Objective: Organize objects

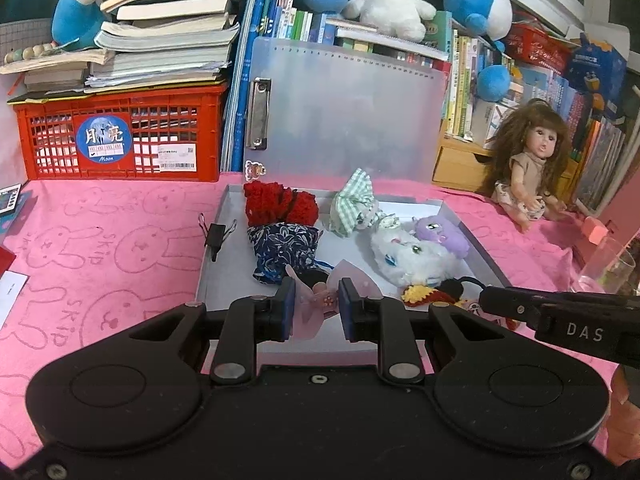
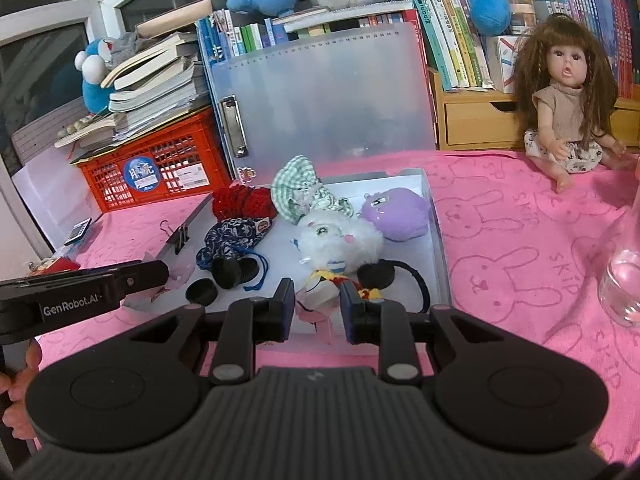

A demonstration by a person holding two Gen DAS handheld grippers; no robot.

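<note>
Pink rabbit-print towel (image 1: 120, 240) is covering the tabletop, with a cluttered wall of books and plush toys standing behind it. Sitting on the towel is a shallow grey tray (image 1: 224, 232), with a frosted clipboard (image 1: 348, 112) leaning upright behind it and a black binder clip (image 1: 216, 236) clamping the tray's left rim.

Lying in the tray: a red crochet piece (image 1: 280, 204) at the back left, a blue floral pouch (image 1: 280, 248) just in front of it, a green gingham toy (image 1: 354, 204) at the back middle, a white plush (image 1: 404, 256) touching a purple plush (image 1: 440, 232) on the right, and a yellow-red crochet piece (image 1: 420, 294) near the front right.

Left gripper (image 1: 317, 308) is sitting at the tray's front edge, jaws drawn nearly together and pinching a thin pink translucent sheet (image 1: 360, 280). Right gripper (image 2: 318, 306) is also at the tray's front edge, to the right of the left one, jaws likewise nearly together, gripping pale pink-and-white material there; can't tell whether it is the same sheet.

Red crate (image 1: 120, 132) is standing at the back left under stacked books. Long-haired doll (image 1: 528, 168) is sitting on the towel to the right, well apart from the tray. Clear glass (image 2: 624, 280) is standing at the far right.
</note>
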